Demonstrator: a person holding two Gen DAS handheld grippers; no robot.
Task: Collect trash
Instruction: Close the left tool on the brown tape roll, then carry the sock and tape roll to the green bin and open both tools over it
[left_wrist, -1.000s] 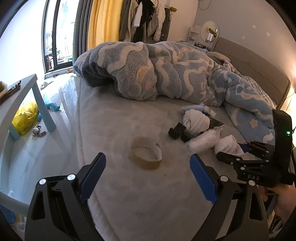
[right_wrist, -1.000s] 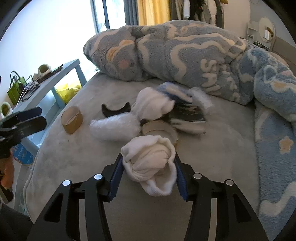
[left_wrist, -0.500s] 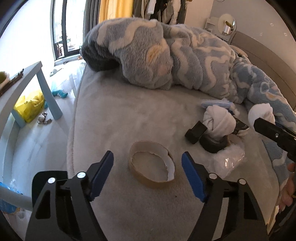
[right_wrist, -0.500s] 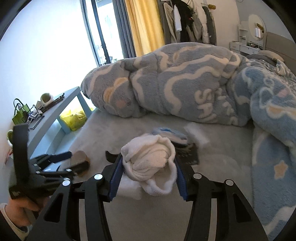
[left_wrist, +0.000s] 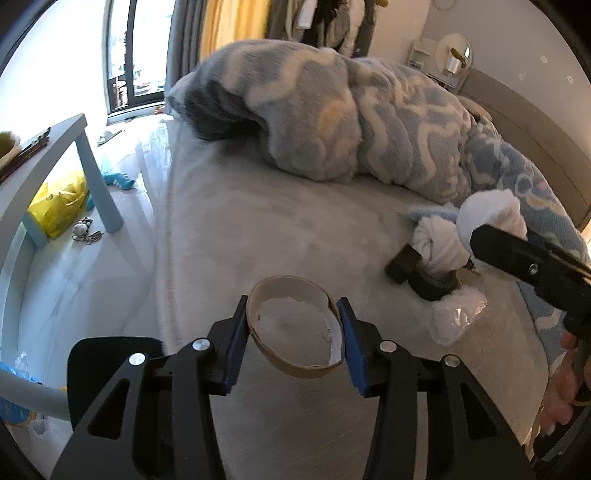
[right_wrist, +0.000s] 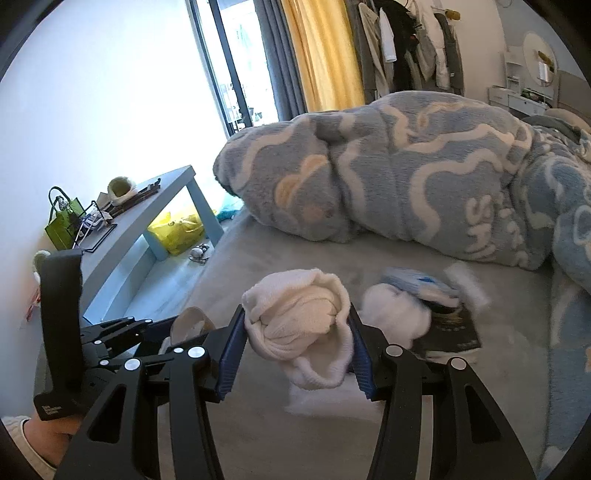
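Note:
A brown cardboard tape ring (left_wrist: 303, 369) lies on the grey bed sheet (left_wrist: 258, 229). My left gripper (left_wrist: 291, 332) straddles it, its jaws closing, and both blue pads touch the ring, which is squeezed out of round. My right gripper (right_wrist: 297, 332) is shut on a rolled white cloth bundle (right_wrist: 299, 314) and holds it above the sheet. That bundle (left_wrist: 491, 210) also shows in the left wrist view. Left on the bed are a second white bundle (left_wrist: 439, 243), a black curved piece (left_wrist: 428, 284), clear plastic wrap (left_wrist: 454, 317) and a dark packet (right_wrist: 450, 328).
A heaped blue-and-white blanket (left_wrist: 332, 110) covers the far and right side of the bed. The bed's left edge drops to a pale floor with a blue side table (left_wrist: 92, 177), a yellow bag (left_wrist: 59, 206) and small items. A person's hand (left_wrist: 565, 387) holds the right gripper.
My left gripper moved forward over the tape ring and its jaws narrowed from wide apart until they touch it. My right gripper rose off the pile with the white bundle.

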